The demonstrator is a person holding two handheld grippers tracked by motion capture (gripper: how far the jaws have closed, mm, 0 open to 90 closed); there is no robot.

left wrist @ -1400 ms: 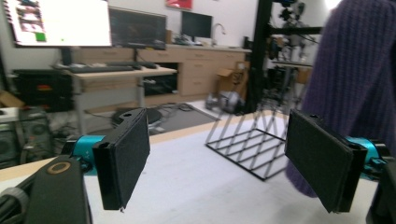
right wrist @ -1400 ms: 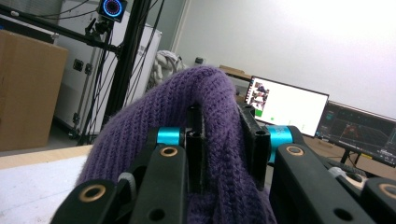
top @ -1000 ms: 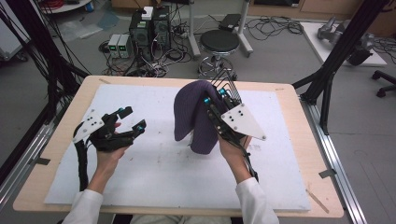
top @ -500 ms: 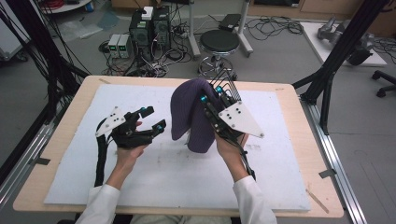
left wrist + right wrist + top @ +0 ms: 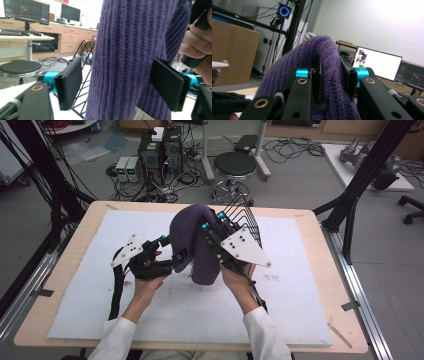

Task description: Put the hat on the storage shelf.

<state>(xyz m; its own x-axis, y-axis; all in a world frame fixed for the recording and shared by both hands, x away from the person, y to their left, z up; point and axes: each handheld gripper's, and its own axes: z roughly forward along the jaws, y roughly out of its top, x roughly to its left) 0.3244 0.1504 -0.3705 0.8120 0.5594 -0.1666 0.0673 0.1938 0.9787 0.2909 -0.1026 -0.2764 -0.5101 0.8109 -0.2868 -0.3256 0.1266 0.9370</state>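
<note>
Purple knit hat [image 5: 196, 245] hangs above the white mat [image 5: 300, 295] near the table's [image 5: 65, 320] middle, held up by the right gripper [image 5: 210, 220]. In the high view the hat drapes downward from that gripper, its lower edge clear of the mat, and the left gripper [image 5: 175, 251] sits just beside the hat's left side. The right gripper view adds the grasp itself: both black jaws are clenched on a ridge of ribbed fabric [image 5: 322, 75], which bulges above and between them. The left gripper view adds the spacing at the other tool: the hat [image 5: 135, 55] hangs between two parted pads [image 5: 68, 85]; the right pad lies against or just beside the fabric and the left pad stands apart from it, so the left gripper [image 5: 117, 86] is released, although its jaws have just been closing around the fabric. The same view shows the person's right hand [image 5: 197, 47] at the far edge and a black wire rack [image 5: 86, 65] behind the hat, seen in the high view as thin rods [image 5: 245, 215] beyond the right gripper. Compared with one second ago, the left gripper has moved rightward across the mat from a position well apart from the hat, and the right gripper holds the same place. A white tag [image 5: 141, 115] shows at the hat's lower edge; its printing is too small to read.
</note>
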